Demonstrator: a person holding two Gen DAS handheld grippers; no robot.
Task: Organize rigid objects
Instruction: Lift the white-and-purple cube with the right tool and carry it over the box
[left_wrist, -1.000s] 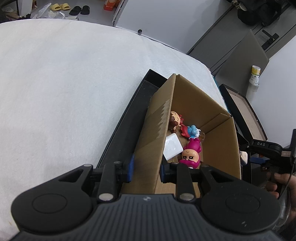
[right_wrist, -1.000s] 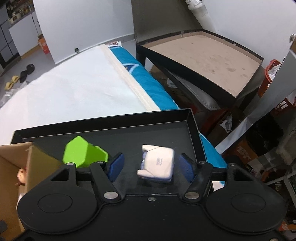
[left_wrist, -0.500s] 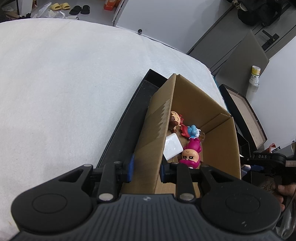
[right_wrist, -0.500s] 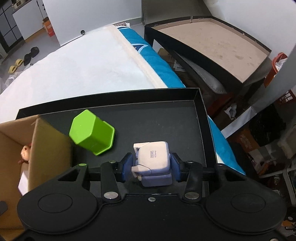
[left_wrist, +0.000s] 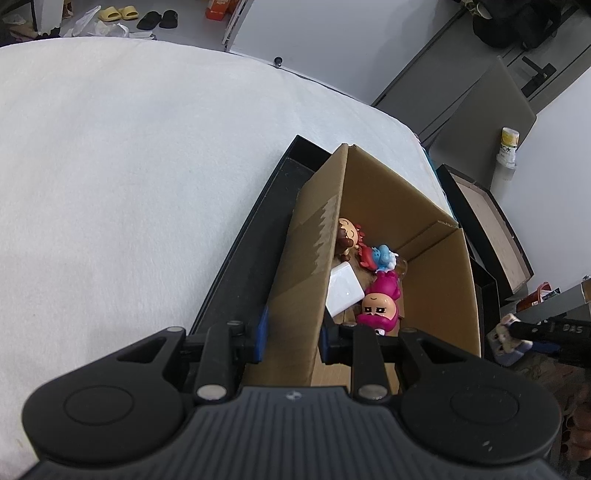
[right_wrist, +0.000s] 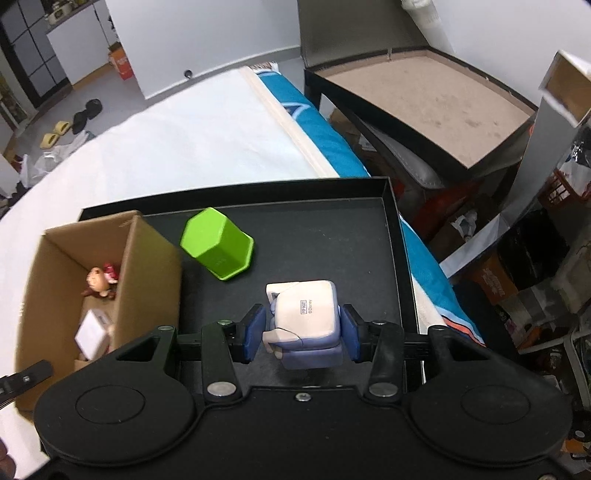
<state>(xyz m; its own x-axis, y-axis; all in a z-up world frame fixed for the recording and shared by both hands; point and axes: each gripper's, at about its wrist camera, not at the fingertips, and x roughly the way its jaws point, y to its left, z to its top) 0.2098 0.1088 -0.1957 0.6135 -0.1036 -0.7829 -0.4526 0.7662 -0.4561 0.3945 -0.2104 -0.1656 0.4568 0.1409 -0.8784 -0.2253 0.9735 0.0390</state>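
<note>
1. Two grippers are at work. The right gripper (right_wrist: 303, 332), whose jaws stood apart around the toy a second ago, is now clamped on the cream and lavender blocky plastic figurine (right_wrist: 303, 325). The figurine was lying on the shallow black tray (right_wrist: 391, 236); now it hangs clear of the tray floor.
2. That change suggests the pick is done, and the carry to the open brown cardboard box (right_wrist: 151, 273), at nine o'clock from the figurine, comes next.
3. The left gripper (left_wrist: 291, 332) has not shifted. It pinches the box's near wall, apparently steadying it.
4. Inside the box lie a pink round-headed doll (left_wrist: 378, 306), a white square block (left_wrist: 341, 286) and a small brown-haired doll (left_wrist: 347, 236).
5. One lime-green hexagonal plastic cup (right_wrist: 218, 243) lies tipped on the tray, at eleven o'clock from the figurine.
6. Beneath the tray is a white quilted bed cover (left_wrist: 129, 184). At one o'clock in the right view stands a black-framed table with a tan top (right_wrist: 424, 99), and slippers (left_wrist: 118, 14) sit on the grey floor beyond.
</note>
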